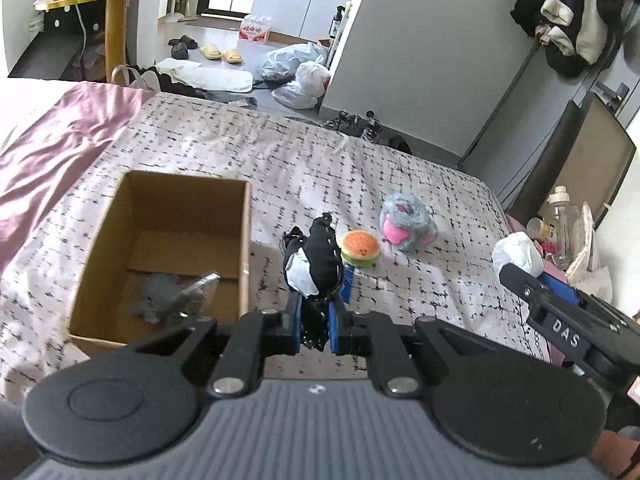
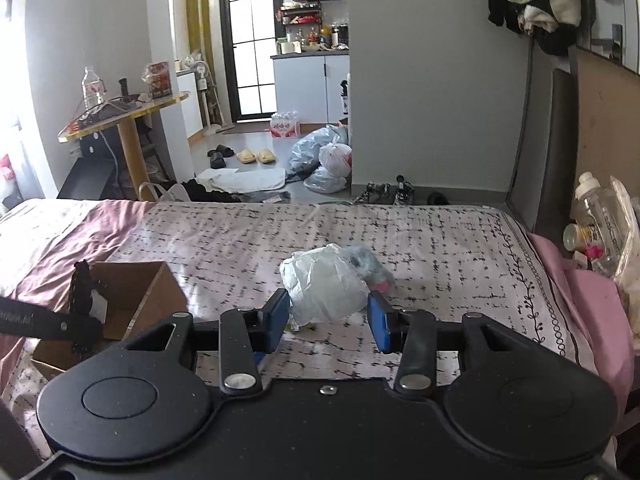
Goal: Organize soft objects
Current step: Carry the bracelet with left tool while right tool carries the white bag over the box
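Note:
My left gripper (image 1: 316, 312) is shut on a black lace garment with a white tag (image 1: 316, 264), held above the bed just right of an open cardboard box (image 1: 240, 248). A grey soft item (image 1: 168, 296) lies in the box. A burger plush (image 1: 359, 248) and a grey-pink furry plush (image 1: 406, 222) lie on the bed beyond. My right gripper (image 2: 328, 316) holds a crumpled white plastic bag (image 2: 324, 284) between its blue pads; it also shows in the left wrist view (image 1: 516, 254). The black garment (image 2: 82, 288) shows at the left of the right wrist view.
The bed has a patterned sheet (image 1: 240, 152) and a pink quilt (image 1: 60, 140) at left. Bottles and clutter (image 2: 596, 216) stand at the bed's right side by the headboard. Bags, slippers and shoes lie on the floor beyond the bed.

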Demonstrator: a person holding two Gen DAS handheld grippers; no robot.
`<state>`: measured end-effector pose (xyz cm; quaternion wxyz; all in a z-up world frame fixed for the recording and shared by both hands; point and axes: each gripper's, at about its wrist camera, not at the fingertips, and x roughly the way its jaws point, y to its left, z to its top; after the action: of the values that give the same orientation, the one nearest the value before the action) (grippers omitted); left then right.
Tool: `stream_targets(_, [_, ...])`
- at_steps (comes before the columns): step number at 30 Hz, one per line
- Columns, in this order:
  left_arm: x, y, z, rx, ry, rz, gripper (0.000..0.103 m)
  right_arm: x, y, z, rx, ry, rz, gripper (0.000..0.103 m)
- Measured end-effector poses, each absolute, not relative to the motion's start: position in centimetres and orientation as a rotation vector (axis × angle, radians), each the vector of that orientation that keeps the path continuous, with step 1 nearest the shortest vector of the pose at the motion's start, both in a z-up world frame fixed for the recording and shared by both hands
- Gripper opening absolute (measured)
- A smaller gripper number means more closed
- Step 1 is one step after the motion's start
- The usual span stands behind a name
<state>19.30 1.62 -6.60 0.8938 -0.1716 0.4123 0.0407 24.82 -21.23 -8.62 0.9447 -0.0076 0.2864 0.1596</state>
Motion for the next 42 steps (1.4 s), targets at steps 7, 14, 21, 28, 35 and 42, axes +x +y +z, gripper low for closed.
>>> stream_targets(7, [18.5,3.7,-5.6,-0.355,0.853,0.085,0.012,23.6,-18.9,-7.2,-0.038,0.553,0.335,0.042])
stream_targets(14, [17.7,6.1,-5.2,-0.365,0.845,0.087,0.012,22.3,-16.5,-6.1,-0.061,0.533,0.354,0.042])
stream_targets(21, [17.0,9.1,-6.0,-0.398,0.856,0.095,0.012,21.5,-13.5,-6.2,-0.086,0.536,0.388,0.042])
stream_targets(28, [16.6,11.2,-6.7,-0.427,0.853,0.102,0.012,20.8,-9.8,-6.4,-0.11,0.552,0.429,0.042])
stream_targets(35, [16.3,12.8,-7.7,-0.462,0.834,0.112,0.013,20.8,-7.6,-6.5,-0.119,0.556,0.445,0.042])
stream_targets(42, [16.3,14.3,-9.8,-0.516,0.854,0.116,0.013,21.1,-5.4,-7.5,-0.103,0.579,0.461,0.042])
